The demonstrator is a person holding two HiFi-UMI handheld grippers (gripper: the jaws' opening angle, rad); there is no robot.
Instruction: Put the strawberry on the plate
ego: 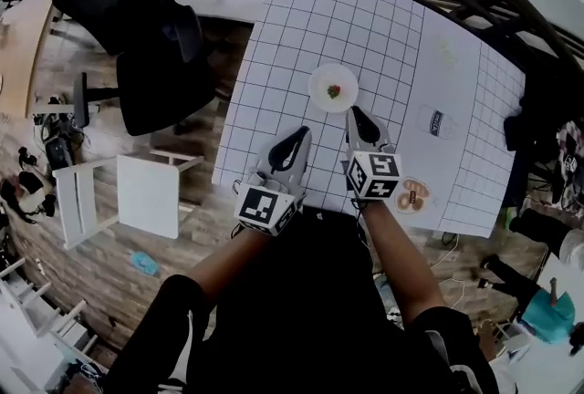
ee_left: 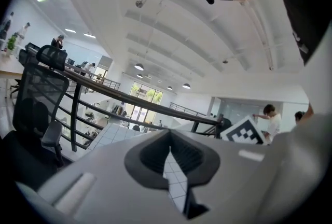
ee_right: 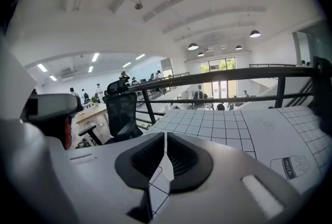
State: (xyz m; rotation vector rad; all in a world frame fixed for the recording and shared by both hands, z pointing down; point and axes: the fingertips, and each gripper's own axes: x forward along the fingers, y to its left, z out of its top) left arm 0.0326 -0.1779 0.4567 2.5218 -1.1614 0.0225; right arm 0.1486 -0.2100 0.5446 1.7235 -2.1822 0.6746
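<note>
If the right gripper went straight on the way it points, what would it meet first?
Probably the plate holding the strawberry, just ahead of the right gripper in the head view; height is unclear, so it might pass over.

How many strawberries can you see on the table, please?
1. The strawberry lies on the white plate near the middle of the table, just ahead of the left gripper and right gripper. More could be hidden beneath them.

I see the strawberry (ego: 334,92), small and red with a touch of green, resting near the middle of the plate (ego: 318,81). The plate is round, white and plain, and sits flat on the white gridded surface (ego: 301,27), well inside its edges.
</note>
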